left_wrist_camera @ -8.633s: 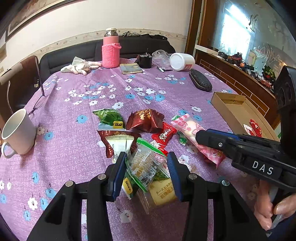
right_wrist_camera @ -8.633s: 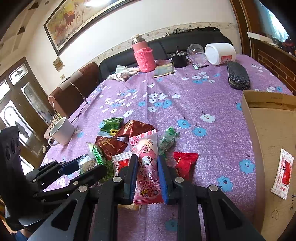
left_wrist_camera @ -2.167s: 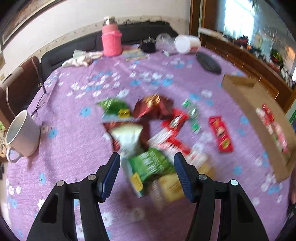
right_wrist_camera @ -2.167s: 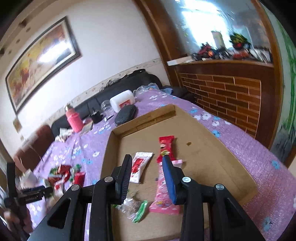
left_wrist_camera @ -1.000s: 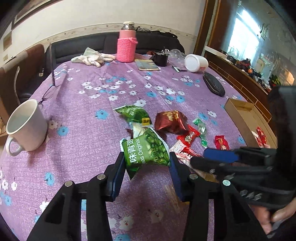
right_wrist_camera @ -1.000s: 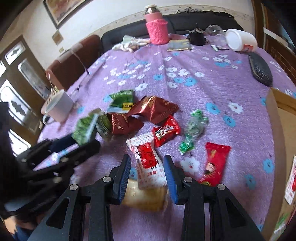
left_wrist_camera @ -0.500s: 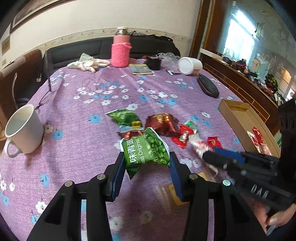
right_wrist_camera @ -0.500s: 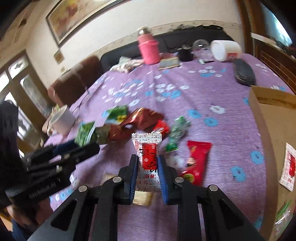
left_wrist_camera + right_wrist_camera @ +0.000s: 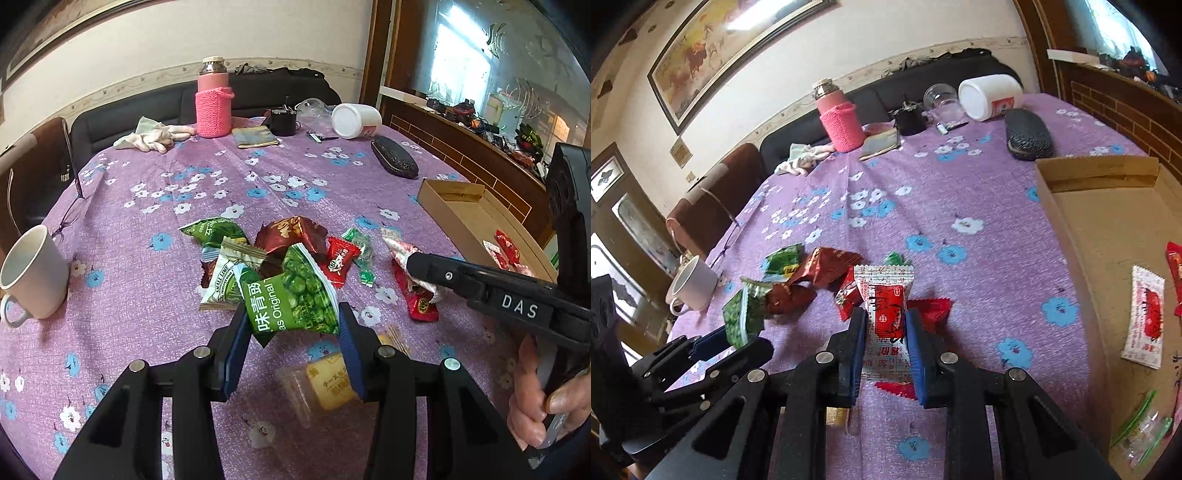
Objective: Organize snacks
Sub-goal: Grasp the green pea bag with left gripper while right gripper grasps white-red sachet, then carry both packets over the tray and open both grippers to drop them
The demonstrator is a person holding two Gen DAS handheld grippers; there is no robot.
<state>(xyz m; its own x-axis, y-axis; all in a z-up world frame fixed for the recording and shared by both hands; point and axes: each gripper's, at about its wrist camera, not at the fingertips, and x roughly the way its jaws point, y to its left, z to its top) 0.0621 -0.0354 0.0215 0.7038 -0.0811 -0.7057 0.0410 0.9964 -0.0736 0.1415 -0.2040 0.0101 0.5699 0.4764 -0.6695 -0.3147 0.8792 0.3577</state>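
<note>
My left gripper (image 9: 293, 325) is shut on a green pea snack bag (image 9: 288, 295) and holds it just above the purple flowered table (image 9: 155, 206). My right gripper (image 9: 886, 328) is shut on a white and red snack packet (image 9: 885, 295), lifted off the cloth. In the left wrist view that gripper (image 9: 412, 262) reaches in from the right with the packet (image 9: 395, 245) at its tips. A loose pile of snacks (image 9: 291, 236) lies between both grippers. The open cardboard box (image 9: 1108, 221) sits at the right and holds several packets (image 9: 1145, 317).
A white mug (image 9: 33, 273) stands at the left table edge, with glasses beside it. A pink flask (image 9: 214, 107), a white jar (image 9: 354, 116) and a black case (image 9: 393, 157) are at the far side. A yellow cracker pack (image 9: 325, 380) and a red packet (image 9: 417, 299) lie near my fingers.
My right gripper has shut on the white and red packet, lifted it from the pile and swung toward the box. The left gripper keeps hold of the green bag.
</note>
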